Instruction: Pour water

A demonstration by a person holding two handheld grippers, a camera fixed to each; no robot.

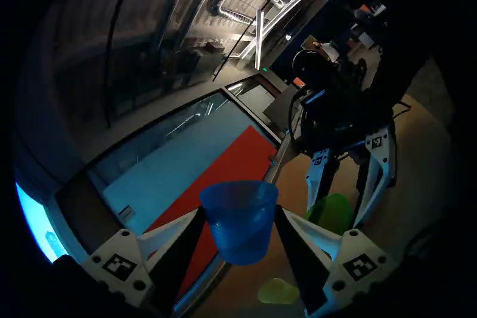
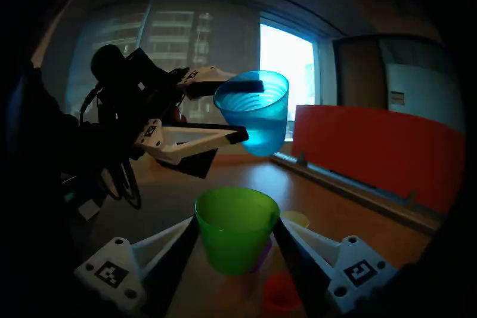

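Left hand-held gripper (image 1: pixel 240 215) clamped on blue cup (image 1: pixel 239 225), above green cup (image 2: pixel 237 235)

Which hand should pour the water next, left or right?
Left. The left gripper holds the blue cup, which seems to have water in it, raised higher than the green cup that the right gripper holds upright, so it probably only needs tipping.

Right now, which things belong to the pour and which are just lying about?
Job:
blue cup in left gripper
green cup in right gripper

Lying about:
yellow cup
orange cup
red panel
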